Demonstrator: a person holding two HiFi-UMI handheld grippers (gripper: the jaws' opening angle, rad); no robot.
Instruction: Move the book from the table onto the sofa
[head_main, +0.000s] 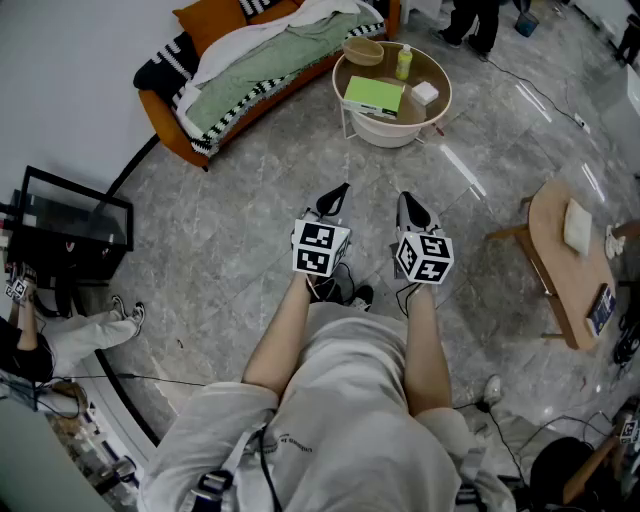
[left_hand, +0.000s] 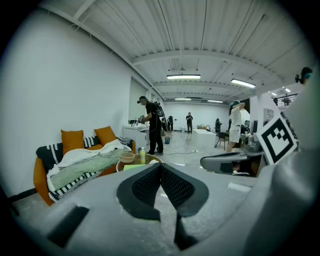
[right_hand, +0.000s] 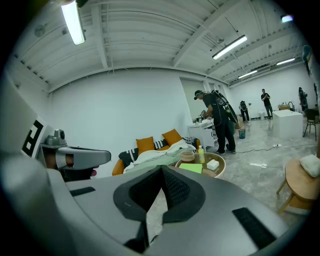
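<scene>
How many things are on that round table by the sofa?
4: a green book near the middle, a white box right of it, a bowl and a bottle on the side nearer the sofa. Something small could be hidden.

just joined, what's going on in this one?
A person stands on the floor, some way short of the table. The left hand-held gripper and right hand-held gripper are both shut and empty, pointing toward it. The book lies on the table with a bowl, a bottle and a box, untouched. The sofa stands next to the table. The move hasn't started.
</scene>
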